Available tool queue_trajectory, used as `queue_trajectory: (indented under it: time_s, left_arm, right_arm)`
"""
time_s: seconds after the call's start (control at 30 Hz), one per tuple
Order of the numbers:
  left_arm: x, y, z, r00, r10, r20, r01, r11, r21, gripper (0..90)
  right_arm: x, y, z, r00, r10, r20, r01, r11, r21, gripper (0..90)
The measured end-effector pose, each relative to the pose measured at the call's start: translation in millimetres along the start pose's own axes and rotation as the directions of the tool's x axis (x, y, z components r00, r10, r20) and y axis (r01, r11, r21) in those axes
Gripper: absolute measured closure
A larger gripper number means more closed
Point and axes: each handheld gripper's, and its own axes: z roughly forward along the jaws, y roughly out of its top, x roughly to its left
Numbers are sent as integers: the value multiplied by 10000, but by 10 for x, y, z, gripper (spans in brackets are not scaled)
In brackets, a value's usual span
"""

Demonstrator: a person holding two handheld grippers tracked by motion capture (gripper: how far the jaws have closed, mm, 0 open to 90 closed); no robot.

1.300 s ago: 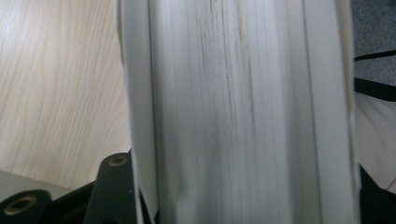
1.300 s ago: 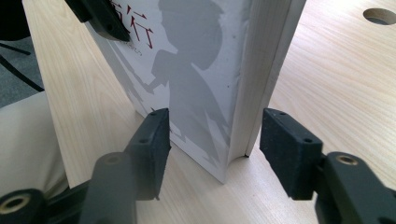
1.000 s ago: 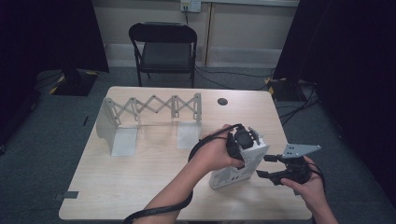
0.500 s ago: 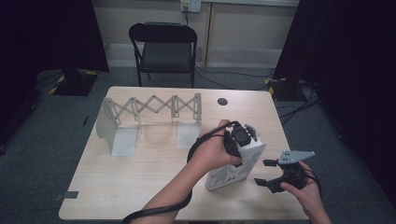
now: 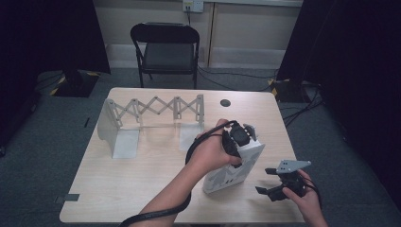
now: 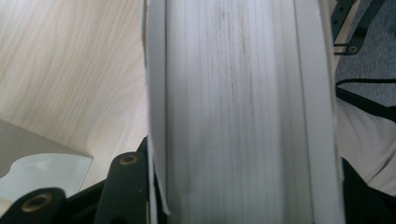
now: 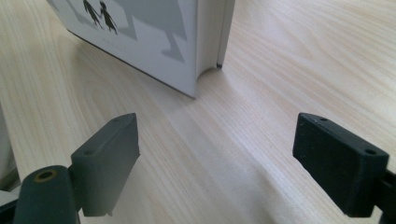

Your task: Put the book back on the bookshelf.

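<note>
The left hand-held gripper (image 5: 240, 137) is seen clamped over the upper edge of a thick white hardback book with grey silhouette artwork on its cover (image 5: 231, 170), which is held standing at a tilt on the pale wood-grain table (image 5: 156, 165), toward its near right part. In the left gripper view the page block (image 6: 238, 112) is seen pressed against the one black jaw in sight. The right hand-held gripper (image 5: 274, 182) is held just beside the book, apart from it, with its jaws spread wide and nothing between them. A grey metal expanding book rack with scissor-lattice back (image 5: 151, 118) stands well apart at the far left. It is judged that the book is being raised upright; the grip should be kept square across the covers, and the lower corner (image 7: 198, 86) steadied by the right gripper so that slipping on the smooth table is prevented.
</note>
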Motion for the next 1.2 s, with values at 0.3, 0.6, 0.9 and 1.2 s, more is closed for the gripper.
queue_trajectory:
  time_s: [0.3,0.6,0.9,1.2]
  left_arm:
    - [56,-147,-28,9993,-315,-207,313,9995,-106,512]
    - [71,-255,-27,9994,-204,-285,189,9985,-513,504]
    - [100,-398,-29,9995,-202,-255,181,9965,-816,495]
    - [88,-366,-91,9996,91,-261,-120,9934,-1138,472]
  right_arm:
    - [13,-101,126,9990,-295,339,283,9991,329,139]
    - [38,-128,194,9967,-680,453,659,9968,453,139]
    - [9,-174,225,9962,-669,554,646,9970,422,139]
    - [-8,-213,250,9961,-691,546,663,9965,509,135]
